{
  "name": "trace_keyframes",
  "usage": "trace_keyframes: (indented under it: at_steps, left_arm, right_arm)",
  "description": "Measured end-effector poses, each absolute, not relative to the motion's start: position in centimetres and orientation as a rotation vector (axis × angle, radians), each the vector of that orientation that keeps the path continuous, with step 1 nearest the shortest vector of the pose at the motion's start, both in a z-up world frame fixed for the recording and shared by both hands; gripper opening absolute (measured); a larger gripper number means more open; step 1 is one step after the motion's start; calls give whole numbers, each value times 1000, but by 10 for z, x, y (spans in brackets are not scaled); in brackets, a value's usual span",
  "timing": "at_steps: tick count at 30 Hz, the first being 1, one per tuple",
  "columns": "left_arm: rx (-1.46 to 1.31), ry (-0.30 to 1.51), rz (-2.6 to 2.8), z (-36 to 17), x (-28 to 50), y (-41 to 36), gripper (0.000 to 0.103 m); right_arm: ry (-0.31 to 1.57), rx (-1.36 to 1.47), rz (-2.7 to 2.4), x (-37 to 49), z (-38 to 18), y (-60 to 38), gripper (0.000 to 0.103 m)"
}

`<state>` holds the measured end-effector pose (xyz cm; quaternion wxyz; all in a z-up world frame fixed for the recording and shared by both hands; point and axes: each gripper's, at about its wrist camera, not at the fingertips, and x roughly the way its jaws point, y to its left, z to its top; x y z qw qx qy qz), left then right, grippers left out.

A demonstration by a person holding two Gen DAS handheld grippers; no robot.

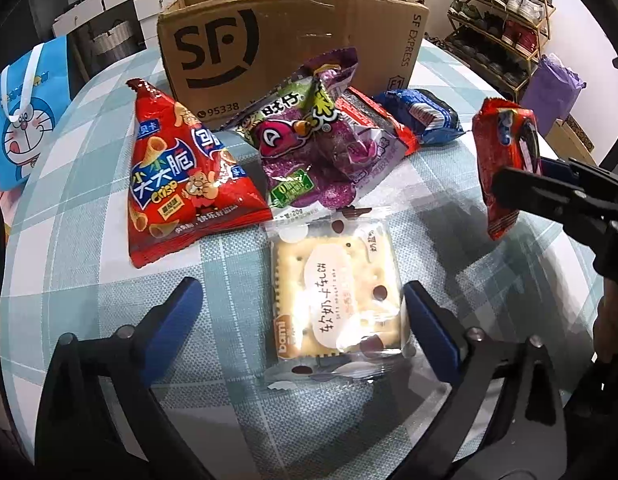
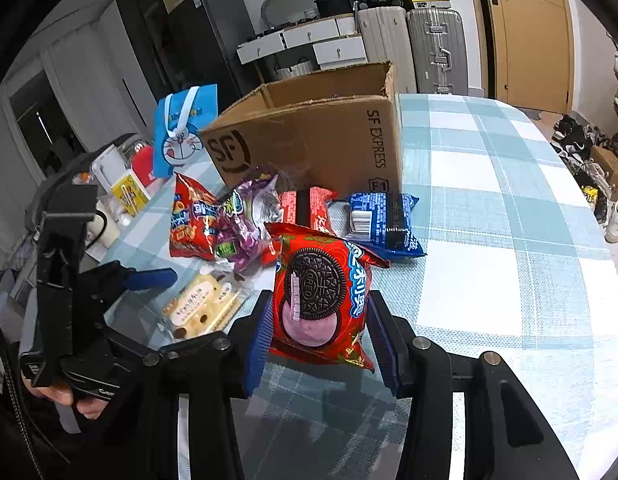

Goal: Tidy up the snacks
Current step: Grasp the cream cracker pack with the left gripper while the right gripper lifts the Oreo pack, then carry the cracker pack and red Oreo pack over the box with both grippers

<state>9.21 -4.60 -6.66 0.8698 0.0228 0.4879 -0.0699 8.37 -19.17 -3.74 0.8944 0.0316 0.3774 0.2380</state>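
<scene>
1. The red Oreo pack (image 2: pixel 321 300) was squeezed between the two pads of the right gripper (image 2: pixel 319 324). It was held up off the table, standing tall.
2. The cracker pack (image 1: pixel 337 300) lay flat on the checked tablecloth (image 1: pixel 449 248). It sat between the fingers of the left gripper (image 1: pixel 305 316), which was spread wide. The pads did not touch it.
3. Just behind the crackers lay a red triangle chip bag (image 1: pixel 177 176) and a purple candy bag (image 1: pixel 309 136).
4. Next to those were a small red packet (image 1: pixel 373 116) and a blue Oreo pack (image 1: pixel 425 116).
5. A brown cardboard box (image 1: pixel 285 48) stood open right behind the snacks.
6. A blue cartoon bag (image 1: pixel 25 116) stood off at the table's edge.
</scene>
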Motion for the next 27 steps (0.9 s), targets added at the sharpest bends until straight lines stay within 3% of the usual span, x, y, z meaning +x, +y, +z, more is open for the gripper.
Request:
trace_keyframes:
  at_steps: [3, 6, 27]
  left_arm:
    - [52, 1003, -157, -65, 91, -45, 83]
    - [56, 984, -182, -59, 86, -44, 56]
    - [-92, 893, -170, -23, 68, -11, 55]
  right_arm:
    - [778, 67, 493, 82, -37, -192, 46]
    - [779, 64, 491, 81, -37, -191, 46]
    - [738, 67, 558, 77, -23, -176, 46]
